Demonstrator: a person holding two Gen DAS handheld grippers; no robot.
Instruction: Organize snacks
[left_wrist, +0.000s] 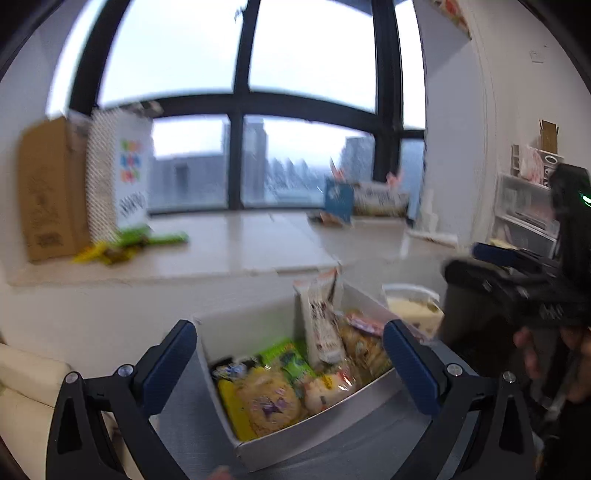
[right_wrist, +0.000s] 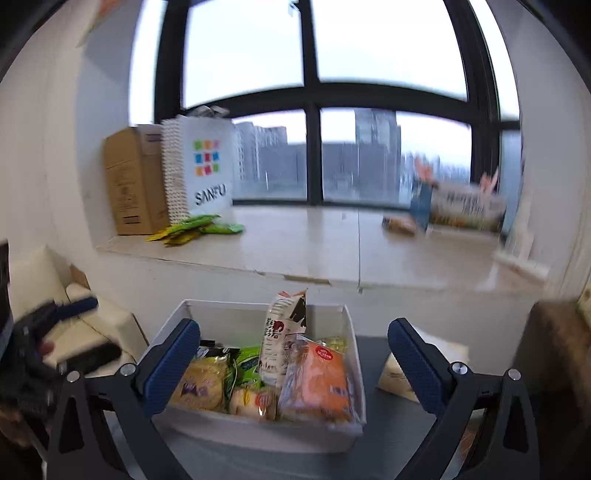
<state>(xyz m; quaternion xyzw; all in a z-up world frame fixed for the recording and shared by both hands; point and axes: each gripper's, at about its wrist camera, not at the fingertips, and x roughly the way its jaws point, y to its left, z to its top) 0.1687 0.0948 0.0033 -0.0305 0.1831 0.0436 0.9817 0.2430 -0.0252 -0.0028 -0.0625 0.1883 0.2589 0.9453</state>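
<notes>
A white open box (left_wrist: 251, 332) (right_wrist: 229, 321) sits on a dark tabletop, filled with snacks. A tall white packet (left_wrist: 321, 325) (right_wrist: 282, 339) stands upright in it. Around that packet lie a round yellow biscuit pack (left_wrist: 266, 398) (right_wrist: 201, 384), green packets (left_wrist: 291, 358) (right_wrist: 243, 365) and an orange packet (right_wrist: 317, 380). My left gripper (left_wrist: 291, 365) (right_wrist: 88, 330) is open wide, just short of the box, its pads touching nothing. My right gripper (right_wrist: 293, 365) (left_wrist: 476, 264) is open wide too and holds nothing. Both views are motion-blurred.
A pale windowsill behind the table holds a cardboard box (right_wrist: 133, 181), a white SANFU bag (right_wrist: 207, 166), loose green and yellow packets (right_wrist: 195, 225) and printed boxes (right_wrist: 465, 206). A cream tub (left_wrist: 413, 306) stands right of the snack box. A cream seat (right_wrist: 55, 295) is at left, a white shelf unit (left_wrist: 524, 206) at right.
</notes>
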